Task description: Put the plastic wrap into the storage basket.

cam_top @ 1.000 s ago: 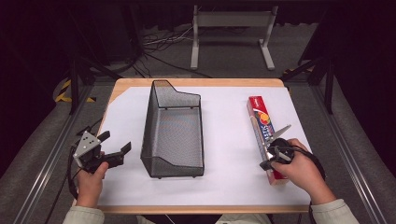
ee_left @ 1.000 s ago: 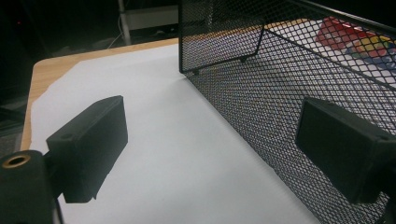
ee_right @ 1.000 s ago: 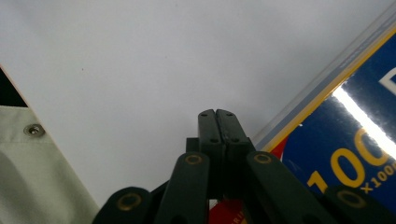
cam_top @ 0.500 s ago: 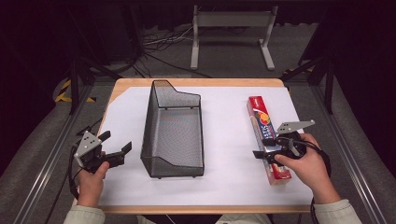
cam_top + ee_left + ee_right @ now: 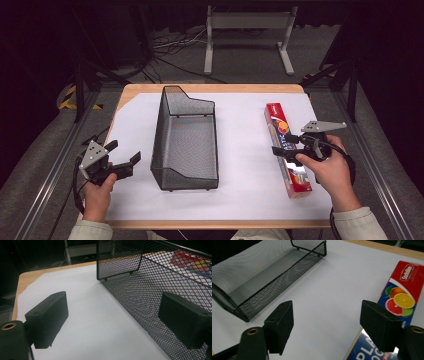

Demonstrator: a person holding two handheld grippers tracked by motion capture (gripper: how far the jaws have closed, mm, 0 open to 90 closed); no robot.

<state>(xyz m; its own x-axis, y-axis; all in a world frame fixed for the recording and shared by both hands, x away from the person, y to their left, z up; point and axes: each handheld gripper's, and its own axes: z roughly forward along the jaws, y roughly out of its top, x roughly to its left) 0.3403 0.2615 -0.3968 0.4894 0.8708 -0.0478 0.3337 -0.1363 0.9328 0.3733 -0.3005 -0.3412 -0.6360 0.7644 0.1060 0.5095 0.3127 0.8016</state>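
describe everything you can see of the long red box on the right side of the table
The long box is a slim cardboard carton, red at its far end with citrus fruit pictures and white brand lettering, blue toward the middle, red again at the near end. It lies flat on the white sheet, lengthwise away from the person, right of the mesh basket and apart from it. The right gripper hovers over its middle, jaws just opened, nothing between them.

A wooden table [image 5: 210,88] covered by a white sheet [image 5: 240,150] stands on grey carpet [image 5: 45,150]. Beyond its far edge, a grey metal stand [image 5: 247,22] rests on the floor beside loose cables [image 5: 167,47]. Yellow-black tape [image 5: 67,97] marks the floor at left. The surroundings lie dark.
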